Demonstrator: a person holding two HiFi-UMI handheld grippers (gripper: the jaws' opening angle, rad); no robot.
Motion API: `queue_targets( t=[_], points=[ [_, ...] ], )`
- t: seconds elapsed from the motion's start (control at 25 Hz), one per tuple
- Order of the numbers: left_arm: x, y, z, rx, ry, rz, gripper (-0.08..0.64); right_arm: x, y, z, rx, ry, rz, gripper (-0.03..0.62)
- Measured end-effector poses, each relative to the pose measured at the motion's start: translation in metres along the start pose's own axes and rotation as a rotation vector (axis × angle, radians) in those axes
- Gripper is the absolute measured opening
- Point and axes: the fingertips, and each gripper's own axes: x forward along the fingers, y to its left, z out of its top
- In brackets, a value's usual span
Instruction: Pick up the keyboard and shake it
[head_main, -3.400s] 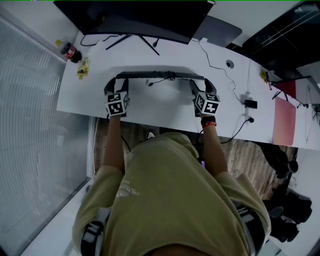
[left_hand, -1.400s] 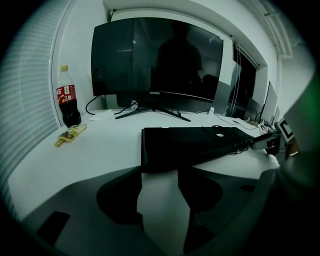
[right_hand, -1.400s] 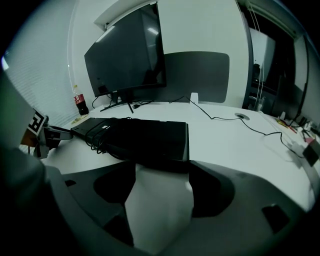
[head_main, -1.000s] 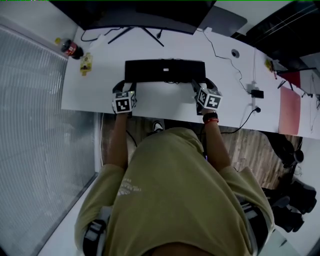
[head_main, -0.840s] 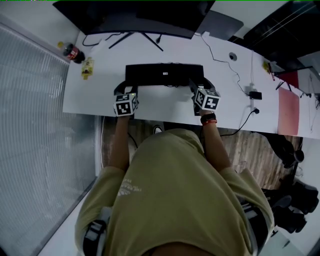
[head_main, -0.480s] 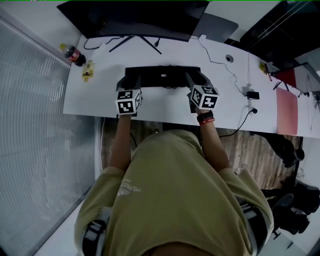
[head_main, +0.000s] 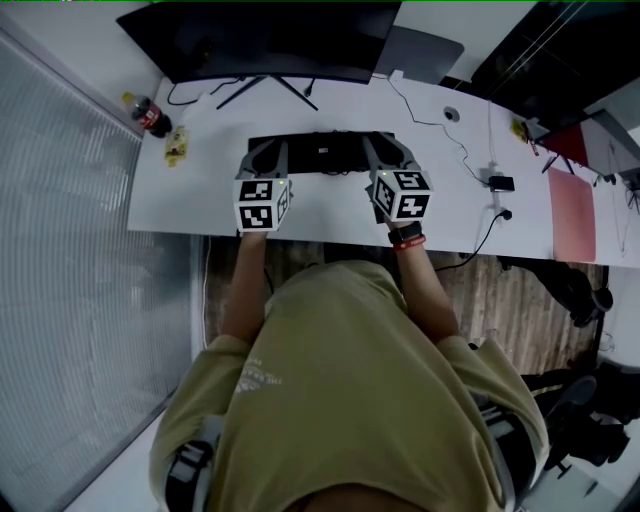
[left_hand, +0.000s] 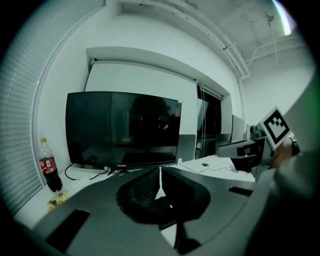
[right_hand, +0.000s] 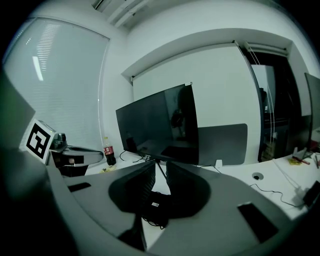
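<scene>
Keyboard (head_main: 320, 148) lies on the worktop (head_main: 200, 200), let go within the last second; left claw (left_hand: 160, 172) now together, empty; right claw (right_hand: 161, 165) closing on nothing; shaking likely finished.

Black keyboard (head_main: 320, 150) on white tabletop (head_main: 190, 205). Black monitor (head_main: 270, 40). Bottle (head_main: 150, 115): dark drink, red label, yellow cap. Olive-tan shirt (head_main: 350, 380). Red wristband (head_main: 405, 243). Pinkish-red sheet (head_main: 572, 215). Brown wood-grain floor (head_main: 500, 300). Pale grey, finely ribbed panel (head_main: 70, 300) on the left.
</scene>
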Motion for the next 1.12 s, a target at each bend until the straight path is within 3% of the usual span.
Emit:
queue_targets(
  t=[0.64,0.88,1.12],
  points=[
    [-0.029,-0.043,0.023,-0.029,-0.096,-0.048,0.018,-0.051,0.012,-0.001,-0.022,-0.008,0.017,0.033],
    [-0.018,-0.062,0.013,-0.032,-0.073,-0.052,0.018,-0.06,0.001,-0.013,-0.02,0.015,0.057,0.024],
    [0.0,-0.07,-0.027,-0.043,0.051,-0.04,0.018,-0.054,-0.014,-0.047,0.059,0.111,0.125,0.023]
  ],
)
